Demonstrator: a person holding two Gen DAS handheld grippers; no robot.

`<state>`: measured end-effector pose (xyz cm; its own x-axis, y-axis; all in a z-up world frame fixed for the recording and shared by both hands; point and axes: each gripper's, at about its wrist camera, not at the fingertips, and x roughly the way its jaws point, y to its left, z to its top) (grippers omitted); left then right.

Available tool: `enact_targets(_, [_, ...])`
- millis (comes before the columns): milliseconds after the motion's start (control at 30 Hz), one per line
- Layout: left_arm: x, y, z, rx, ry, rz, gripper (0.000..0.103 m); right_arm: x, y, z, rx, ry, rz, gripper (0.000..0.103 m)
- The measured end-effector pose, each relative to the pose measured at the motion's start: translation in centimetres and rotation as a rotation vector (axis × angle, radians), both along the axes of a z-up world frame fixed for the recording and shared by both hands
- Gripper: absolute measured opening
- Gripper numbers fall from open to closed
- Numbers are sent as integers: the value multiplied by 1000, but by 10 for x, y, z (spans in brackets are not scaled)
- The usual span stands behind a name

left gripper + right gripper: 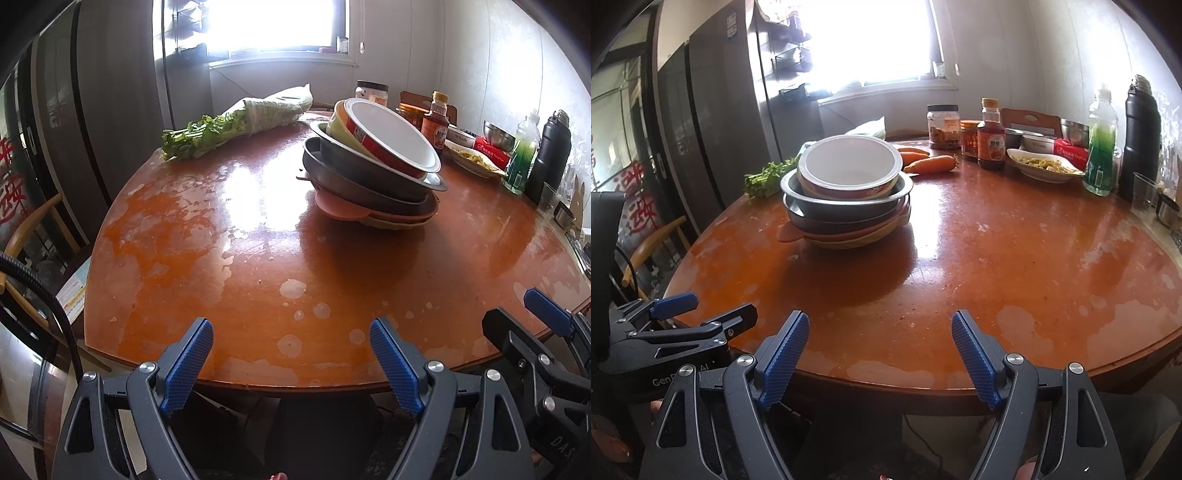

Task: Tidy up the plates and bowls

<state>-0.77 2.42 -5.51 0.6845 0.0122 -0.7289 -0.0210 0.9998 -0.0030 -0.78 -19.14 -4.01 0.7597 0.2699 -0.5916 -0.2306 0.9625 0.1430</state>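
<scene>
A stack of dishes (pixel 373 173) stands on the round wooden table (pixel 258 266). At its bottom lie a yellowish plate and a pink plate with a tab handle (pixel 343 212). Grey metal pans (pixel 354 184) sit above them. On top a white-lined bowl with a red band (pixel 391 136) tilts against a green bowl (pixel 338 127). The stack also shows in the right wrist view (pixel 846 192). My left gripper (pixel 291 332) is open and empty at the table's near edge. My right gripper (pixel 881 325) is open and empty, also at the near edge, well short of the stack.
Bagged greens (pixel 236 122) lie at the far left of the table. Carrots (pixel 931 164), jars, a sauce bottle (pixel 990 134), a plate of food (pixel 1043 168), a green bottle (pixel 1102 147) and a black flask (pixel 1141 140) crowd the far right. A chair (pixel 653 240) stands at the left.
</scene>
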Motion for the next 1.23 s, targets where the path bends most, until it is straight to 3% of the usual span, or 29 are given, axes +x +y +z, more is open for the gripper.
enact_targets(1233, [5,0,-3,28,-11,4,87,5,-3,-4,-16,2,-7,81])
